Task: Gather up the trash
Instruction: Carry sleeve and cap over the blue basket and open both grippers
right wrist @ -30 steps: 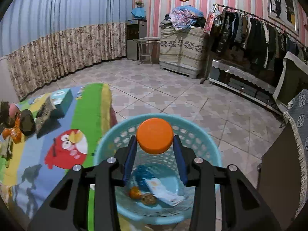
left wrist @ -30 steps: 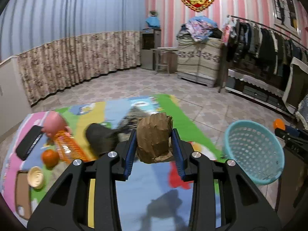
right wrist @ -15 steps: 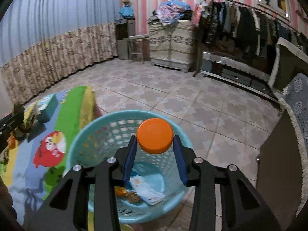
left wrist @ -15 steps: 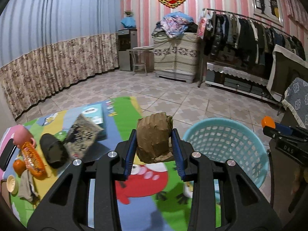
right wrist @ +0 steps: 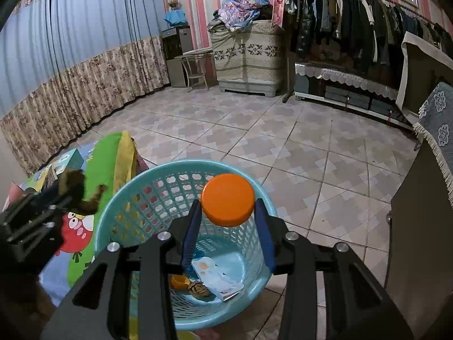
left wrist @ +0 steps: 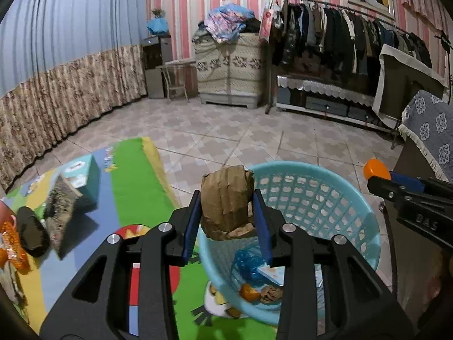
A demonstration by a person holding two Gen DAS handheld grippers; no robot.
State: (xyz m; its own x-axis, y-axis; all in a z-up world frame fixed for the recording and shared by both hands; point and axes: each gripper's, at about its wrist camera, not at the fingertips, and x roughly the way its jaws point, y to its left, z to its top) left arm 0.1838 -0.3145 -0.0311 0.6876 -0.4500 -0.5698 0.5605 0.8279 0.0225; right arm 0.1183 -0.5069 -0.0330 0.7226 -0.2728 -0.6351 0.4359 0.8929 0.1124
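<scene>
Tiled floor, play mat at 9 o'clock of teal basket. Left gripper fingers clamped on crumpled brown paper, right gripper fingers pinching orange cap. Both poised over basket, likely for dropping in.

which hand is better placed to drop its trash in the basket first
Right, probably. The right gripper holds the orange cap squarely over the blue basket. The left gripper holds its crumpled brown paper at the basket's near rim.
</scene>
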